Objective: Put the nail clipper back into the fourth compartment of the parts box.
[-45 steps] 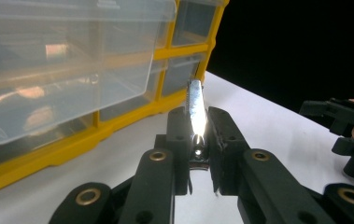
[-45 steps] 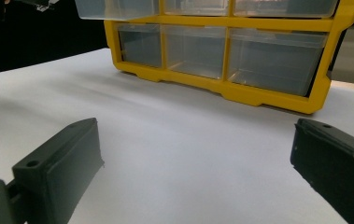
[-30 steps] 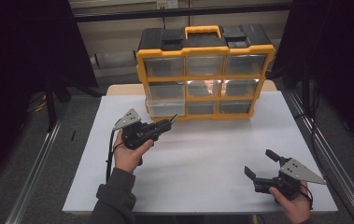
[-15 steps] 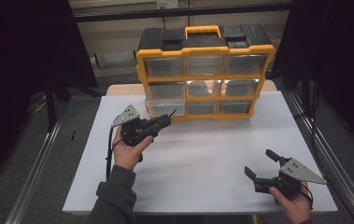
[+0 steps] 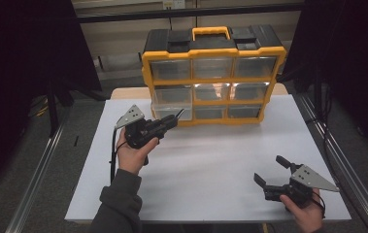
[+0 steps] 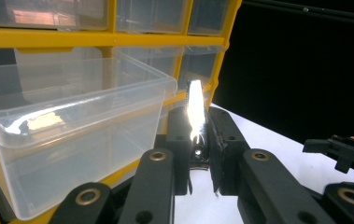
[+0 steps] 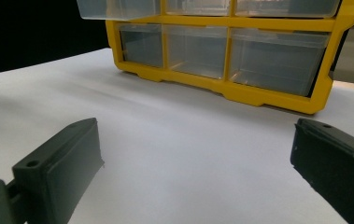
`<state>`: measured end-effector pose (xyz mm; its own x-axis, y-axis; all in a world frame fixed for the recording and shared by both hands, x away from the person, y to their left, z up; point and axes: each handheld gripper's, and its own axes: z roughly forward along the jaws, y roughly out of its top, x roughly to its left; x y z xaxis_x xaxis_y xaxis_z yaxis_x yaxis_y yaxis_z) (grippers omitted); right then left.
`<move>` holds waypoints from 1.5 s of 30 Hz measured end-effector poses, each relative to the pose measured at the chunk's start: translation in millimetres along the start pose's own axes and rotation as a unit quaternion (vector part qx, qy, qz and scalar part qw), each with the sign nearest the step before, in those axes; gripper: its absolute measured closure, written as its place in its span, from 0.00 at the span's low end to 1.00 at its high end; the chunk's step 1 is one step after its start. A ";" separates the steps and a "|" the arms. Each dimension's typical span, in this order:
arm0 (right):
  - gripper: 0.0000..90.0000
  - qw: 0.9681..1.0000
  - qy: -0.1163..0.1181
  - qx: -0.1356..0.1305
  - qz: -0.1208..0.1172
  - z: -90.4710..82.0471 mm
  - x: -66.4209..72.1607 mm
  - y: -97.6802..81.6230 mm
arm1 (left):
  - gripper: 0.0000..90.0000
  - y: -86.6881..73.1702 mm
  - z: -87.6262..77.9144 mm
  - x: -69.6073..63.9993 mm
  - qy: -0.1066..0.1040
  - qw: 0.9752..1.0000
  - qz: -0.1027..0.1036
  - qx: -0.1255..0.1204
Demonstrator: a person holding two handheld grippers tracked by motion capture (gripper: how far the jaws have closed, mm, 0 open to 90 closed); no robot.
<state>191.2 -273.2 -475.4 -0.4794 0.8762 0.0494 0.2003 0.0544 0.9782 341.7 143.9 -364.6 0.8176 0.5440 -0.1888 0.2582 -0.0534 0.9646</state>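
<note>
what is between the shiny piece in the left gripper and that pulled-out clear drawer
Nothing visible. The left gripper is shut on a thin shiny piece right beside the pulled-out clear drawer, whose top is open. The right gripper sits far off, open.

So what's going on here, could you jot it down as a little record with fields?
Setting: white table
Organizer: yellow drawer cabinet with clear drawers, standing at the table's far edge
Pulled-out drawer: middle row, left column, partly out
Left tool: shut on a thin shiny item, beside that drawer
Right tool: open, holding nothing, near the table's front edge
</note>
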 end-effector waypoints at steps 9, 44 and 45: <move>0.01 1.000 -0.002 -0.001 -0.002 0.2 -0.2 0.0 | 0.89 5.8 0.3 1.0 0.003 1.000 0.003 -0.009; 0.02 1.000 0.000 -0.002 0.000 0.1 -1.0 -0.1 | 0.89 24.3 6.0 8.2 0.032 0.999 0.012 -0.014; 0.02 1.000 -0.001 -0.004 0.000 0.4 -1.2 -0.3 | 0.89 24.9 5.6 8.9 0.031 0.999 0.016 -0.013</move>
<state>192.1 -274.1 -475.9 -0.4773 0.8774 0.0487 0.1932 0.0508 0.9798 358.3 142.7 -343.3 0.7917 0.5930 -0.1471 0.2188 -0.0504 0.9745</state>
